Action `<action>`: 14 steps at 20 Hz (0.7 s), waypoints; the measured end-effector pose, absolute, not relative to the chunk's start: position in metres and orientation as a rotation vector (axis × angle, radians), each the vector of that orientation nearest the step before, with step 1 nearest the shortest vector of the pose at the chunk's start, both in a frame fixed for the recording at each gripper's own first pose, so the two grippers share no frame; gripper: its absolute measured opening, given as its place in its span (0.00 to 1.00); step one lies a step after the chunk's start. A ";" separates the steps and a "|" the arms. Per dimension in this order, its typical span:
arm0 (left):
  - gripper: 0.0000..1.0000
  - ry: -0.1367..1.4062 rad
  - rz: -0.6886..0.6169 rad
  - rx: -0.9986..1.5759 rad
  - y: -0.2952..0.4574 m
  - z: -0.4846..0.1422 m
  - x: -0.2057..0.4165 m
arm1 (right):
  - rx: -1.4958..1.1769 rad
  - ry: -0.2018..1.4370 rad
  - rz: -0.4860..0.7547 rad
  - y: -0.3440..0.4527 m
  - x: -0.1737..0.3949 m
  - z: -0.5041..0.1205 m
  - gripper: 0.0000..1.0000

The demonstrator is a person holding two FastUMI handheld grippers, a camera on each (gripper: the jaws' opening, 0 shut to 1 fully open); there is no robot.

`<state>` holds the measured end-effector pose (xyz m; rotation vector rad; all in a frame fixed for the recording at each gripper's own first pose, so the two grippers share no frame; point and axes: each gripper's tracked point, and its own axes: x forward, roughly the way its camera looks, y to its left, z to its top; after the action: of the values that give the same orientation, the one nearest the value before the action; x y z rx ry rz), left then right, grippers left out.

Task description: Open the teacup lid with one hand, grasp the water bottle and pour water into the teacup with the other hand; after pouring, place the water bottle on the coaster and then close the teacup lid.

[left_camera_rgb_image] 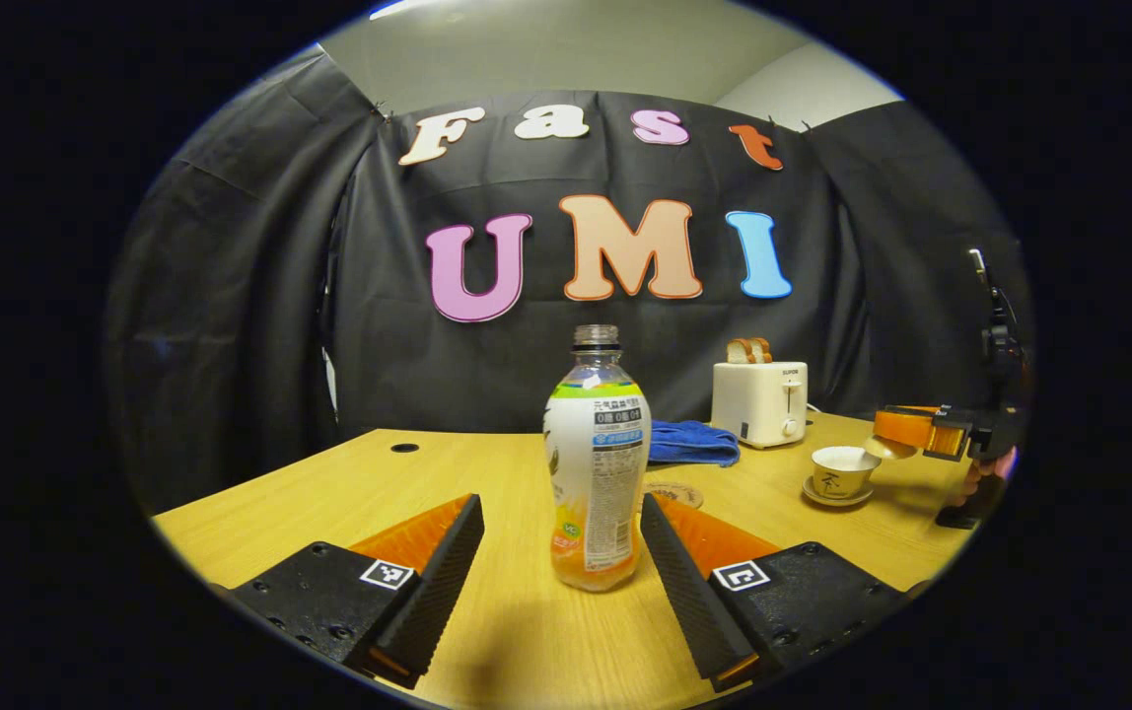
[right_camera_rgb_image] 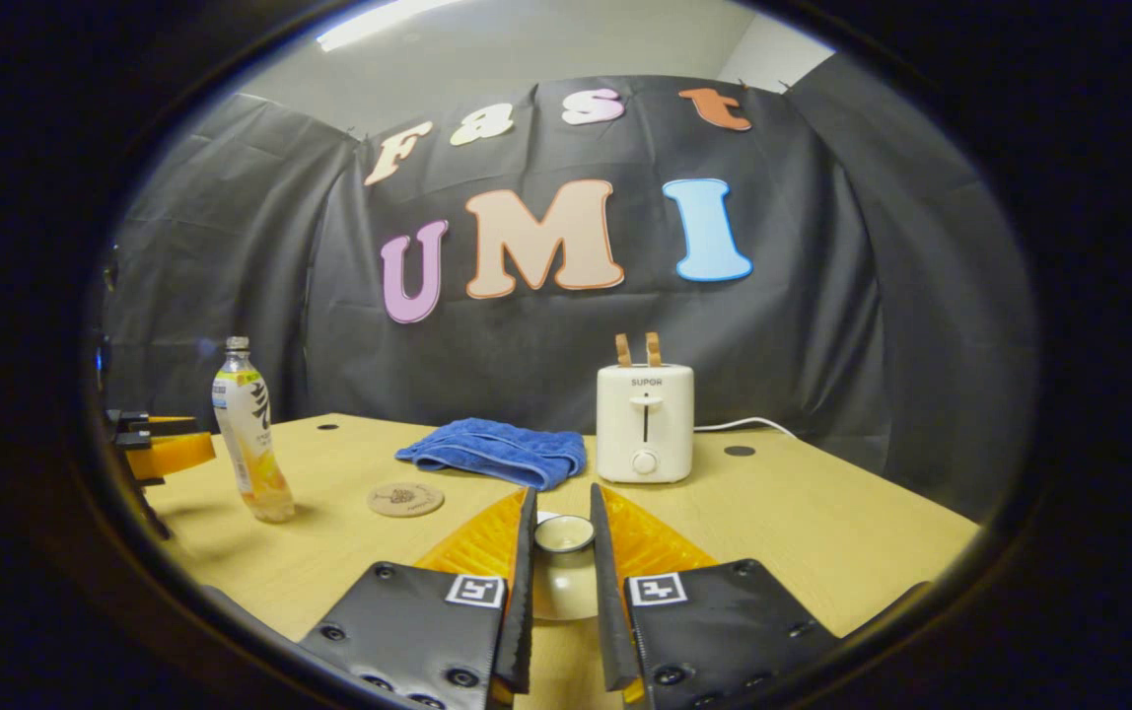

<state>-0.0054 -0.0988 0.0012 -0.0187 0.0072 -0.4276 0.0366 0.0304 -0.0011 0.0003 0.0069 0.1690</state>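
Dim booth, ceiling strip light (right_camera_rgb_image: 384, 20) overhead, soft shadows, fisheye bending at edges

Two low cams, both facing the back wall

Mine ride just above the table (left_camera_rgb_image: 487, 473); both catch the water bottle (left_camera_rgb_image: 597, 463) and toaster (right_camera_rgb_image: 645, 422).

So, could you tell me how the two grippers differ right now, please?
The left gripper has its jaws wide open around the water bottle, not gripping it; the right gripper has its jaws shut on the teacup lid. The left holds nothing; the right holds the lid lifted beside the open teacup.
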 end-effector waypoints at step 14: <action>0.87 0.071 -0.422 0.002 -0.142 -0.008 0.050 | 0.001 0.006 0.120 -0.011 0.020 0.001 0.32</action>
<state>0.0499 -0.1418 -0.0082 0.0017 0.0709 -0.4224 0.0204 -0.0112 0.0011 0.0007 0.0056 0.1201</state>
